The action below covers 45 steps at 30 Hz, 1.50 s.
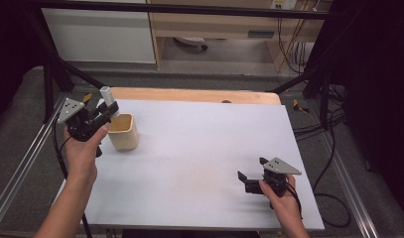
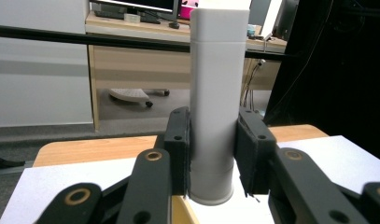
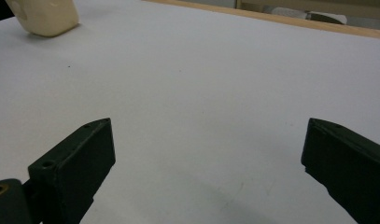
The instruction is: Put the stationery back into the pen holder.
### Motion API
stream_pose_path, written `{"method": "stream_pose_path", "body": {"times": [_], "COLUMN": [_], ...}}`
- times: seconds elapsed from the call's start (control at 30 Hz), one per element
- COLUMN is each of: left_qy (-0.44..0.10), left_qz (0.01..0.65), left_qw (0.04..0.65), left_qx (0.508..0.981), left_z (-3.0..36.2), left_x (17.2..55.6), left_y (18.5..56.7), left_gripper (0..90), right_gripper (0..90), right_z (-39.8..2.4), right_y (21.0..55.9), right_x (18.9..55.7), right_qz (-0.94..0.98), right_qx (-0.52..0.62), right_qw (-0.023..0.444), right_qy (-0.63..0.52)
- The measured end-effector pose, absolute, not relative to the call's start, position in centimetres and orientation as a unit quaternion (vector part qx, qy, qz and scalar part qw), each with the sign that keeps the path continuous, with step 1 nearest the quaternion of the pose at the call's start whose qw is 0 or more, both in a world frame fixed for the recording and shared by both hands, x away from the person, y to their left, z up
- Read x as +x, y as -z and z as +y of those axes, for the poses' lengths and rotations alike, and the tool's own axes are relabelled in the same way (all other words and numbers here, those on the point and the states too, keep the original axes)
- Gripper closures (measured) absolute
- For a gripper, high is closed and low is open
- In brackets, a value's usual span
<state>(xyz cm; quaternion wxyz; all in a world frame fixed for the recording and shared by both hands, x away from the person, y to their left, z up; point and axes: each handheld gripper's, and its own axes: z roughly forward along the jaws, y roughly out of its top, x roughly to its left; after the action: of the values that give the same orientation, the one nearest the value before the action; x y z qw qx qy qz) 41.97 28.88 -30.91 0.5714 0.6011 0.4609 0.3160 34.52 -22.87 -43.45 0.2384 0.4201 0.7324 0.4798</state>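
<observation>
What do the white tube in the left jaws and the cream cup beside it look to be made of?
White tube: likely matte plastic; smooth, even surface with a moulded seam near its base. Cream cup: possibly light wood or bamboo, maybe plastic; pale tan, dull finish, thick rounded walls. No grain is visible, so that stays open.

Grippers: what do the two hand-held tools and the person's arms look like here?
Both the left gripper and right gripper are black, each topped by a grey three-cornered plate and trailing a black cable. Their fingers are flat black pads on linkage arms with brass-coloured pivots. The forearms are bare, no sleeves in view.
</observation>
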Motion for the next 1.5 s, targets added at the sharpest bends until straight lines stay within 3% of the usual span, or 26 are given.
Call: {"method": "stream_pose_path", "body": {"times": [0.63, 1.5], "left_qy": [-0.303, -0.296], "left_qz": [0.471, 0.513], "left_qw": [0.583, 0.535], "left_qx": [0.588, 0.603], "left_z": [29.4, 29.9], "left_x": [43.1, 45.1], "left_y": [31.6, 35.2], "left_gripper": [68.6, 68.7], "right_gripper": [3.0, 3.0], "right_z": [-22.9, -23.0], "right_y": [43.4, 43.5], "right_x": [34.5, 34.6], "right_qz": [0.732, 0.732], "right_qx": [0.418, 0.422], "right_qw": [0.236, 0.232], "right_qy": [-0.484, -0.481]}}
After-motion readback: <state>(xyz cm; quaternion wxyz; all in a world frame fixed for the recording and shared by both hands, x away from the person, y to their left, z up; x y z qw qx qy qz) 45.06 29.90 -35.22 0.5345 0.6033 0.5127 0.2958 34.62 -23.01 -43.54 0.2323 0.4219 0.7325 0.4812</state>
